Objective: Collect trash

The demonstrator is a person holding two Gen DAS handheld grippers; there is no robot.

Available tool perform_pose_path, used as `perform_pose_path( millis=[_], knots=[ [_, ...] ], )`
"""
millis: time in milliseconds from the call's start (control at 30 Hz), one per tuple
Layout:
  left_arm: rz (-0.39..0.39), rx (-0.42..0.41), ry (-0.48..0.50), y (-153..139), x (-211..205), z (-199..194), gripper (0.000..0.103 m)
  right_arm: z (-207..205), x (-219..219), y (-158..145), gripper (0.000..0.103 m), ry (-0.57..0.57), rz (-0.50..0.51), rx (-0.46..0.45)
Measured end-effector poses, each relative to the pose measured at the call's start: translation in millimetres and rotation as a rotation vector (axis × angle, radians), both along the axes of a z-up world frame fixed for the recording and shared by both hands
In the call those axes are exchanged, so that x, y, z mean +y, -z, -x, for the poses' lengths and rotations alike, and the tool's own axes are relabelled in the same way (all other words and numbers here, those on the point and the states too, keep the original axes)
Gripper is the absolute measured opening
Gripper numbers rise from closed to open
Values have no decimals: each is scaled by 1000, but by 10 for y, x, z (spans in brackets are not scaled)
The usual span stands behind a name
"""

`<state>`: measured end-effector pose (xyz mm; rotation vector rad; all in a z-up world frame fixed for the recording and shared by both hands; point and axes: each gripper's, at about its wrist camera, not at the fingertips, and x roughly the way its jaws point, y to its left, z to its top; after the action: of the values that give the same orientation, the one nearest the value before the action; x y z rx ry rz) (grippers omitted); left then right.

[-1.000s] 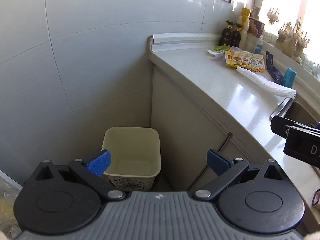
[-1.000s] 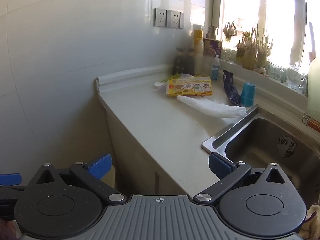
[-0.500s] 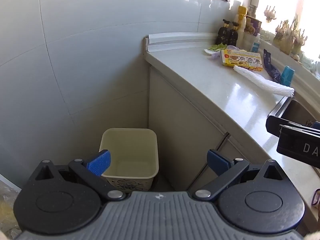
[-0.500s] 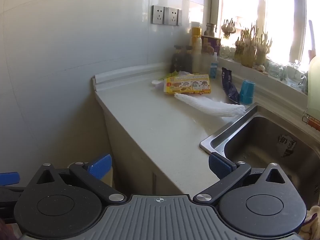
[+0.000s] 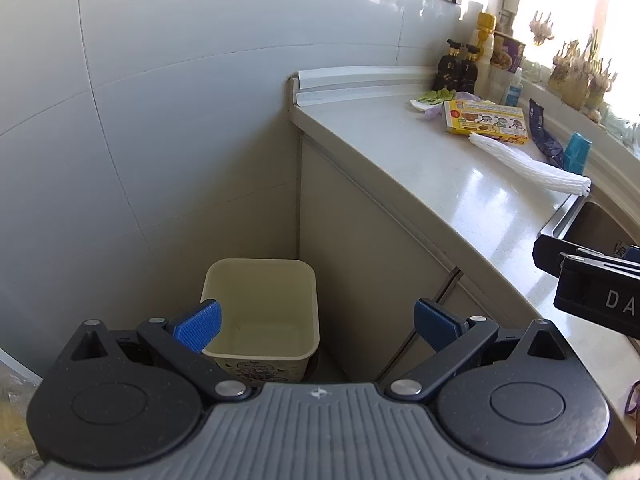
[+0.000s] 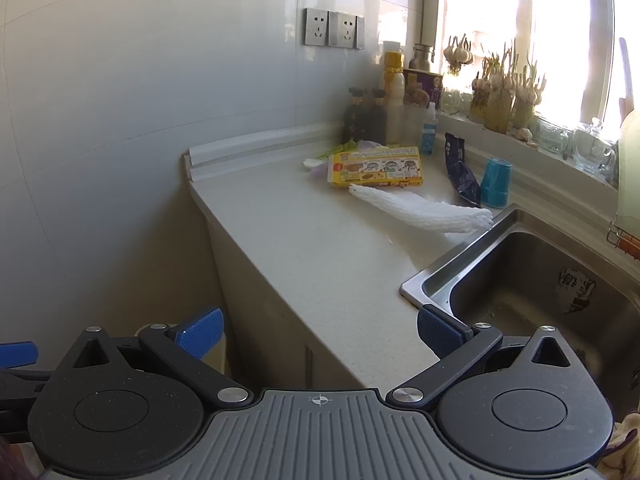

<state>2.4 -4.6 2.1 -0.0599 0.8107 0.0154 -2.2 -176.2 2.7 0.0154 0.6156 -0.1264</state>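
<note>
The white foam net sleeve [image 6: 420, 208] lies on the countertop [image 6: 320, 248] at centre frame, well beyond my right gripper [image 6: 318, 330], whose jaws gape empty. My left gripper [image 5: 316, 322], also spread empty, frames the cream bin [image 5: 262, 312] lower centre. Since half a second ago, both views have barely shifted.

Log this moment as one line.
left hand-held gripper open, above bin | right hand-held gripper open, empty | foam net, yellow box on counter
</note>
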Motion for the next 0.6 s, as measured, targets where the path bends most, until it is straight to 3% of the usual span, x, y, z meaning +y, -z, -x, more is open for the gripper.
perform_pose_path(
  millis=[600],
  knots=[
    [0, -7, -6, -4, 3, 24, 102, -15, 17, 8, 103, -4, 0, 3]
  ],
)
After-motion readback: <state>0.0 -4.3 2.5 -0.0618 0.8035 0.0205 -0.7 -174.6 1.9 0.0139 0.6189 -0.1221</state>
